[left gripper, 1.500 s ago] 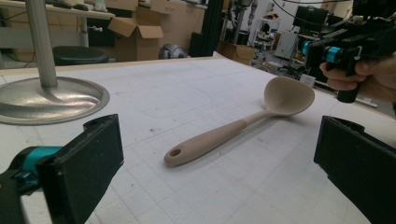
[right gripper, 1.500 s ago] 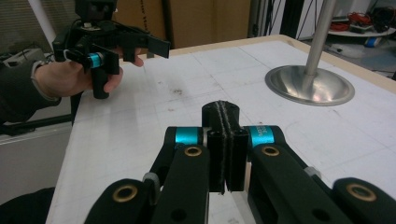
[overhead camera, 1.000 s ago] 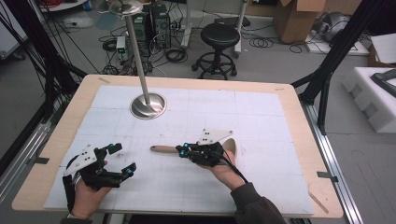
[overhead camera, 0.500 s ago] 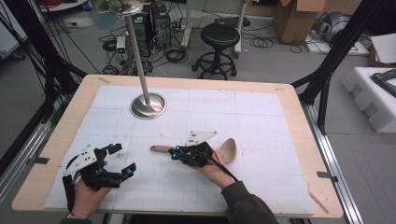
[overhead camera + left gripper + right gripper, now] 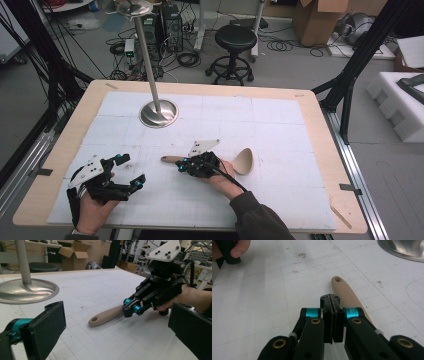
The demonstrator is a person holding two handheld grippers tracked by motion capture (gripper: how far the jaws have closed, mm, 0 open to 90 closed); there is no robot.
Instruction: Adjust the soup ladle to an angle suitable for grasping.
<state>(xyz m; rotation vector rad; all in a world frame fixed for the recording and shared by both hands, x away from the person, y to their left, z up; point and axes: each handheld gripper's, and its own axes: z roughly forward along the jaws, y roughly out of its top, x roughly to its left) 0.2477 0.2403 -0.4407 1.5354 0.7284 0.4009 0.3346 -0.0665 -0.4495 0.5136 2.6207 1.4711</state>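
A wooden spoon [image 5: 244,161] lies flat on the white mat, its bowl to the right and its handle [image 5: 167,159] pointing left. My right gripper [image 5: 181,166] sits low over the middle of the handle. Its jaws are shut against each other, with nothing between them. In the right gripper view the handle [image 5: 344,292] runs just right of the closed tips [image 5: 332,300]. My left gripper [image 5: 131,169] rests at the front left, open and empty. Its wide pads [image 5: 47,322] frame the spoon [image 5: 105,316] and the right gripper [image 5: 132,308].
A metal stand with a round base [image 5: 159,113] and a tall pole rises at the back left of the mat. The wooden table edge [image 5: 320,130] borders the mat. A stool, boxes and cables are on the floor beyond.
My right gripper has moved left and down along the spoon, from over the bowl to the handle, so the bowl now shows. The left gripper has stayed put.
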